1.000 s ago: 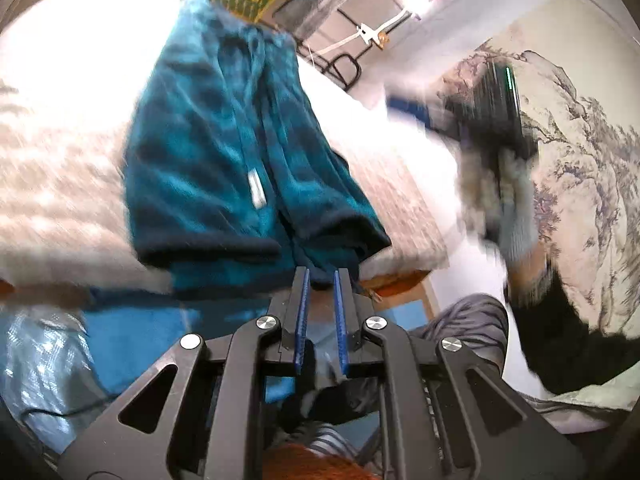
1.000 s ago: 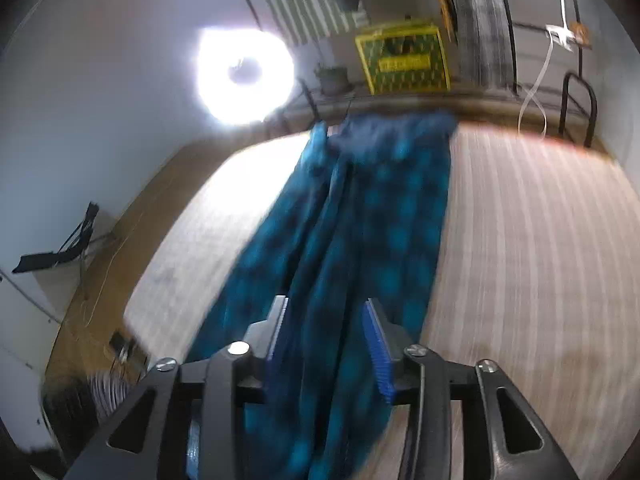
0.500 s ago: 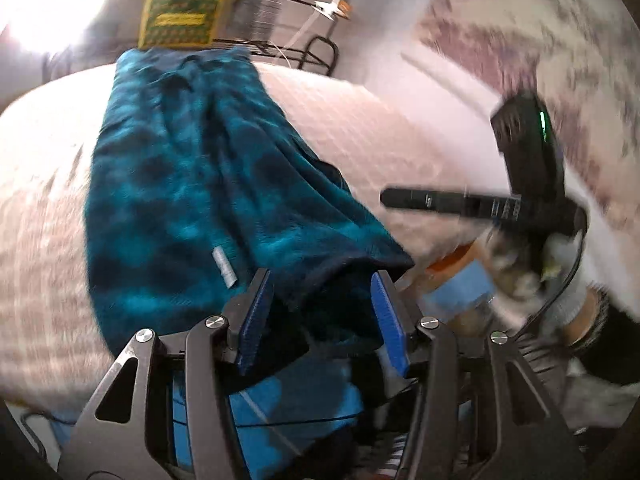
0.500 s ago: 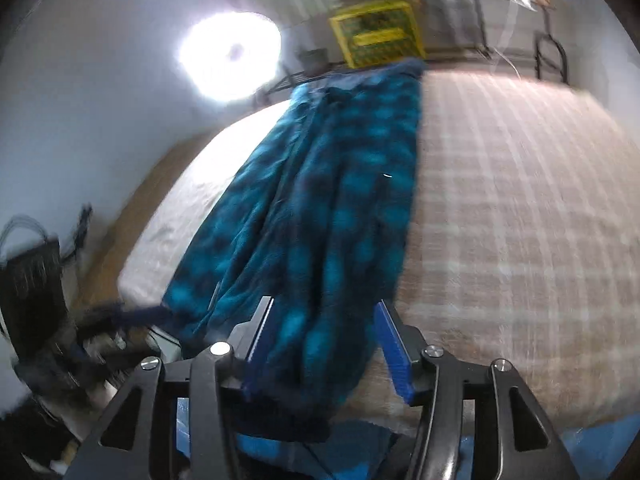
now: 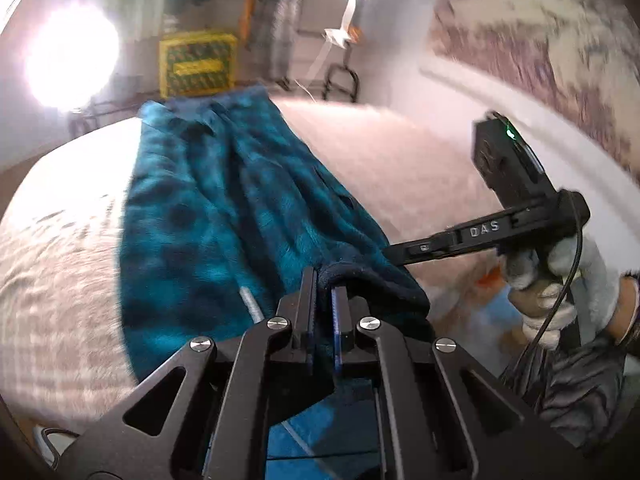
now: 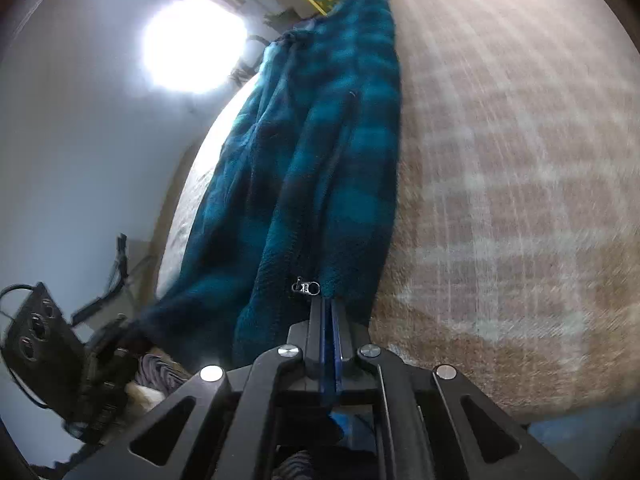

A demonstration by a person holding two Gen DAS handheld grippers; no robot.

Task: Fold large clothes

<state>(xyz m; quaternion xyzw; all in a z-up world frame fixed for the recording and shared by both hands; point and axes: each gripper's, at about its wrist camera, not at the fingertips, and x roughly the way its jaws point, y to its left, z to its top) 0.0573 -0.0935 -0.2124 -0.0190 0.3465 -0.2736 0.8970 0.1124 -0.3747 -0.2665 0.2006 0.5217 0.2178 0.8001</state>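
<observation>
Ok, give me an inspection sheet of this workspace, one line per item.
Surface: bed with beige checked cover.
Job's things: teal plaid fleece garment lying lengthwise on the bed, near hem at the bed edge; zipper pull visible.
Clutter: nothing seen on the bed.
Grippers: left gripper shut on the hem; right gripper shut on the hem beside the zipper.
Cables: black cable by the gloved hand.
Surroundings: yellow crate, bright lamp, landscape wall painting.
</observation>
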